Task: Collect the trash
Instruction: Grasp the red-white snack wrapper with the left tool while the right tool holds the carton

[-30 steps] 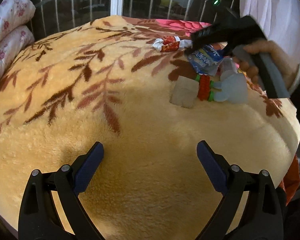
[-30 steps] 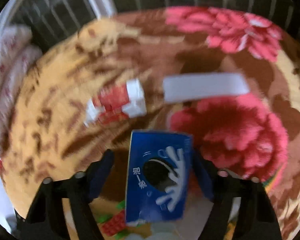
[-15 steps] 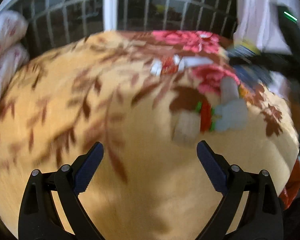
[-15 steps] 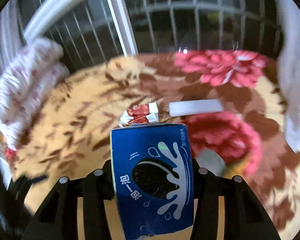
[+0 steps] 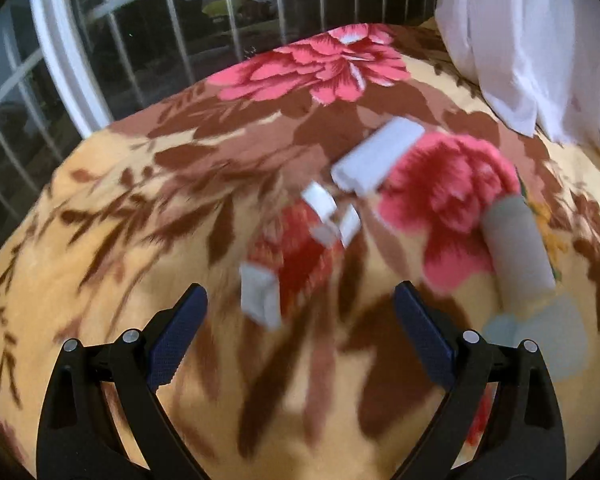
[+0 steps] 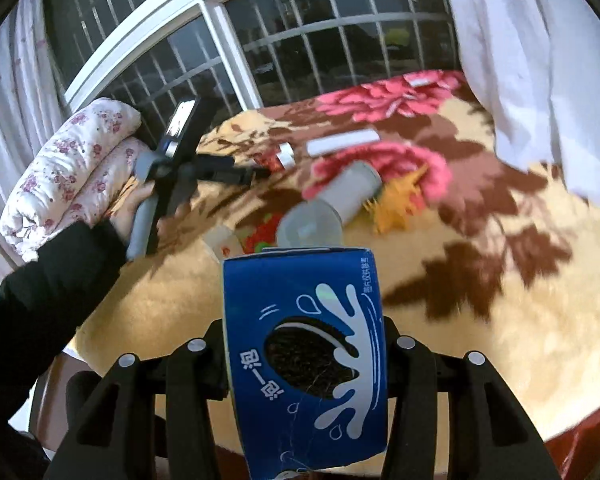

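My right gripper is shut on a blue cookie box and holds it up off the bed. My left gripper is open and empty, low over the floral blanket, just short of a red and white wrapper. A white flat box lies beyond the wrapper. A grey cardboard tube lies to the right, with a pale plastic cup at its near end. The right wrist view shows the left gripper reaching toward the wrapper, the tube and the cup.
A barred window runs behind the bed. A white curtain hangs at the right. A rolled floral quilt lies at the bed's left end. More wrappers, red, green and yellow, lie by the tube.
My left gripper moved forward and right, up to the red and white wrapper. My right gripper pulled back and lifted with the blue box, away from the trash pile.
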`<state>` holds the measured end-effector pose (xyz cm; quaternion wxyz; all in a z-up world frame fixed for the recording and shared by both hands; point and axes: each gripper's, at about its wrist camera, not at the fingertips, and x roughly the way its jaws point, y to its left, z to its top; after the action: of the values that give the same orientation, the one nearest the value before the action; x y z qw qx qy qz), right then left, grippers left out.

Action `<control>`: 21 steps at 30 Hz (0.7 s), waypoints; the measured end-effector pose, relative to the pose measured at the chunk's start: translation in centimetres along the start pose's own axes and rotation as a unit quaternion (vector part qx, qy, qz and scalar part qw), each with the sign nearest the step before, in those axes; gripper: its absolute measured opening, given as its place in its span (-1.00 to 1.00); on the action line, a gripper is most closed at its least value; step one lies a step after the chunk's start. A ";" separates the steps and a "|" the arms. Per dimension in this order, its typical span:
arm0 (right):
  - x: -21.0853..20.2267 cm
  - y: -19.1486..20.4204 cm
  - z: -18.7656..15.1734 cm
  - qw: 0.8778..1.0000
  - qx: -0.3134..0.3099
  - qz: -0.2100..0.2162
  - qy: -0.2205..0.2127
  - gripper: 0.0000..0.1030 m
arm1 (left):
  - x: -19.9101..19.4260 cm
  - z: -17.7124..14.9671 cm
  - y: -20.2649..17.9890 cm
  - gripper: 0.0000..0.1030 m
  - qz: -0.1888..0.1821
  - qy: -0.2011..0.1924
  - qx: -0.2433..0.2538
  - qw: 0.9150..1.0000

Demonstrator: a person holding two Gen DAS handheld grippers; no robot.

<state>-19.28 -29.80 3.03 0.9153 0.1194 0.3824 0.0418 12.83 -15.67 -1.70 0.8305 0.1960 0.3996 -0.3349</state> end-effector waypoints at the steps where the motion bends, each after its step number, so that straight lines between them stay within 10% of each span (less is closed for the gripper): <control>1: 0.2 -0.3 -0.4 1.000 0.004 -0.003 0.002 -0.08 | 0.8 0.6 0.5 0.78 0.002 0.004 -0.002 1.000; 4: 0.6 -0.9 -1.0 1.000 0.019 -0.005 0.003 -0.07 | 3.0 1.6 1.3 0.74 0.014 0.020 -0.011 1.000; 6: 0.9 -1.2 -1.0 1.000 0.029 -0.003 -0.001 -0.08 | 5.0 1.8 2.0 0.06 0.012 0.045 -0.031 0.998; 9: 1.2 -1.1 -1.1 1.000 0.030 -0.001 -0.006 -0.08 | 4.9 1.7 2.0 -0.21 0.010 0.037 -0.050 0.998; 21: -0.5 2.0 -2.3 1.000 0.014 0.024 -0.009 -0.07 | -10.1 -3.7 -1.6 -0.39 0.006 -0.047 -0.092 0.995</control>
<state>-21.24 -27.56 2.32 0.9155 0.1417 0.3721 0.0579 5.11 -10.57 4.06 0.8645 0.1056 0.3884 -0.3010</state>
